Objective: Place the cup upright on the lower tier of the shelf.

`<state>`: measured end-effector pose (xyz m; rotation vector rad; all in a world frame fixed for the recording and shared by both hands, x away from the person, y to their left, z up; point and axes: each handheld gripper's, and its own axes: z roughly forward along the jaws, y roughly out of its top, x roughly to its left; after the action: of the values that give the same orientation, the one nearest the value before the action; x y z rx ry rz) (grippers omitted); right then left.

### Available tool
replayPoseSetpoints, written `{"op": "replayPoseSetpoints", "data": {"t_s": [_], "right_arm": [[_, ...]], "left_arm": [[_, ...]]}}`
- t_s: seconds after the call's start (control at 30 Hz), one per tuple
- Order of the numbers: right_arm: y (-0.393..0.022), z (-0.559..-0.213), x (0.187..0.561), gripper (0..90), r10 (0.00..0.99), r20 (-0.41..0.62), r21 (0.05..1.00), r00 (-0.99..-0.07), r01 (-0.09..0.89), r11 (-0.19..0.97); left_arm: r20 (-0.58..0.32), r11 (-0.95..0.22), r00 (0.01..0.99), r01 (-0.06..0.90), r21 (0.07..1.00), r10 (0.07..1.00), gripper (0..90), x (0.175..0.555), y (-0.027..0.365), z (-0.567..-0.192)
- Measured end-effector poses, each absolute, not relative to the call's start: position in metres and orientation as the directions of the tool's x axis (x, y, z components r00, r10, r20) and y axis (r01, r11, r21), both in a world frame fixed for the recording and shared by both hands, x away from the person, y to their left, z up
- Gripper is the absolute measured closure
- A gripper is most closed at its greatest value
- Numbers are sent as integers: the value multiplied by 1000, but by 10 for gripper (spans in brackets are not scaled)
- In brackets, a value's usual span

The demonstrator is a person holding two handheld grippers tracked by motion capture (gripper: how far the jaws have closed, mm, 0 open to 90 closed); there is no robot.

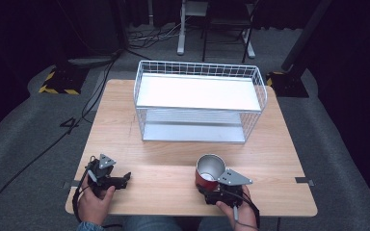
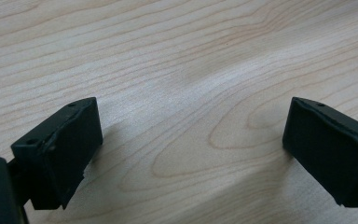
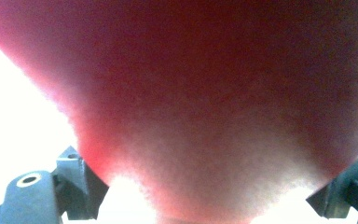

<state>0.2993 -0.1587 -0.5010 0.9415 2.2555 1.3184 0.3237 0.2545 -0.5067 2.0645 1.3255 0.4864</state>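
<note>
A red cup [image 1: 209, 171] with a shiny metal inside stands upright near the table's front edge, right of centre. My right gripper [image 1: 220, 191] reaches it from the near side, jaws on either side of its lower body and shut on it. In the right gripper view the cup's red wall [image 3: 205, 102] looms blurred and very close. My left gripper [image 1: 123, 179] lies low at the front left of the table, held by a hand. In the left gripper view it [image 2: 191, 154] is open, with bare wood between its fingers [image 2: 60, 149].
A white wire rack [image 1: 200, 102] with a flat upper shelf and a lower shelf stands at the back middle of the wooden table [image 1: 164, 159]. Cables and stand legs lie on the grey floor beyond. Bare wood separates the rack from both grippers.
</note>
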Motion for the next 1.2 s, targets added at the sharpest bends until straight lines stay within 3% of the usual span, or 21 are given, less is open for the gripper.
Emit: {"op": "replayPoseSetpoints", "data": {"t_s": [0.67,1.2], "right_arm": [[-156,-493,303,172,692,3,886,-722,323,333],[-134,-470,332,172,665,-11,883,-747,305,358]], "left_arm": [[-27,-297,427,673,678,904,49,324,255,-507],[-27,-296,425,672,678,905,49,324,254,-507]]}}
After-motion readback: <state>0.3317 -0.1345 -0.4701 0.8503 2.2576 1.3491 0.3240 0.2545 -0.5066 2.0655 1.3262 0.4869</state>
